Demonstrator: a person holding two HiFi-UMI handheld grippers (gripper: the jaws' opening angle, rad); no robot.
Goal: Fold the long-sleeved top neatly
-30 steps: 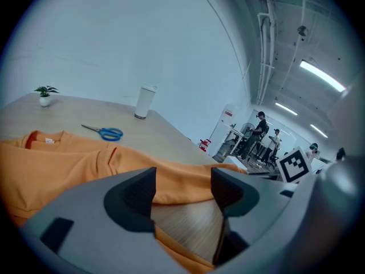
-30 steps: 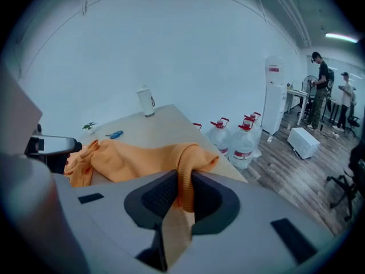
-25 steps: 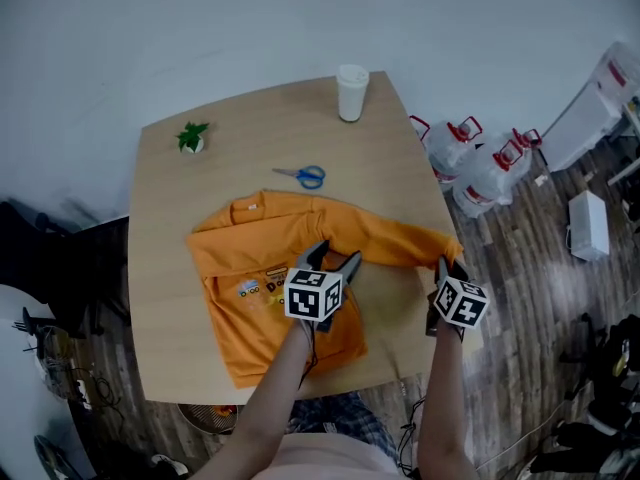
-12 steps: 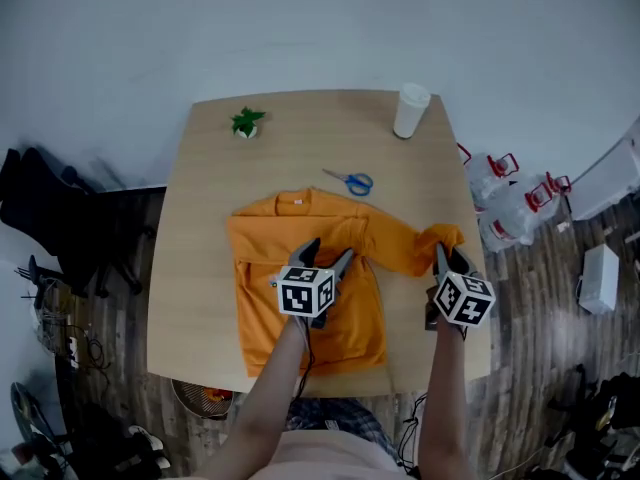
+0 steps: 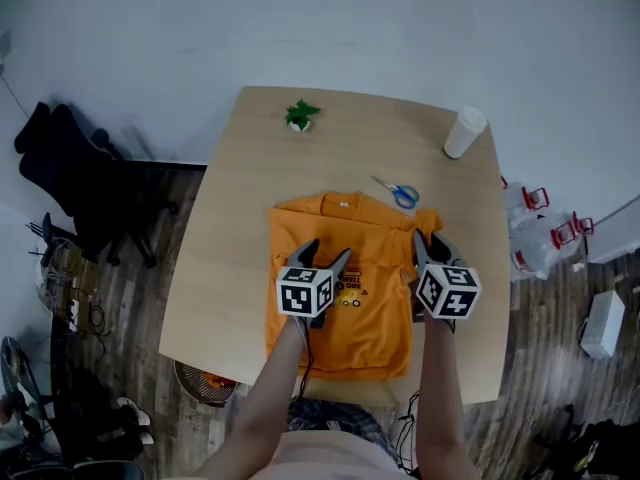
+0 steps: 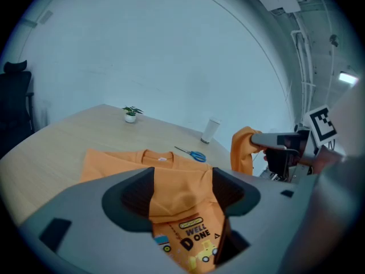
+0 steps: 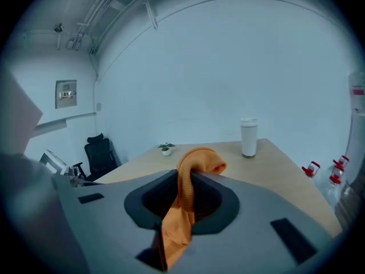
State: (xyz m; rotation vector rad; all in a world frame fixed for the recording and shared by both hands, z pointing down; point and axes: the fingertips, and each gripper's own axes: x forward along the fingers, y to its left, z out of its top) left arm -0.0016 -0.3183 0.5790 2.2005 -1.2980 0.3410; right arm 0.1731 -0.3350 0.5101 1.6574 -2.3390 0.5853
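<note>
An orange long-sleeved top (image 5: 370, 328) lies flat on the wooden table (image 5: 230, 268), printed front up. My right gripper (image 5: 430, 240) is shut on the right sleeve's cuff (image 5: 430, 216) and holds it lifted over the top's right edge. In the right gripper view the cuff (image 7: 199, 158) droops over the closed jaws. My left gripper (image 5: 327, 256) stands over the left half of the body. In the left gripper view its jaws are fairly wide, with a raised fold of the orange cloth (image 6: 179, 196) filling the gap from pad to pad.
Blue-handled scissors (image 5: 400, 193) lie just behind the collar. A white cup (image 5: 465, 131) stands at the far right corner and a small potted plant (image 5: 300, 116) at the far edge. A black chair (image 5: 80, 188) is left of the table. Bottles (image 5: 545, 238) sit on the floor at right.
Both grippers have moved left across the top. The right one has lifted the cuff from beyond the body's right side to its right edge. The sleeve no longer lies stretched out.
</note>
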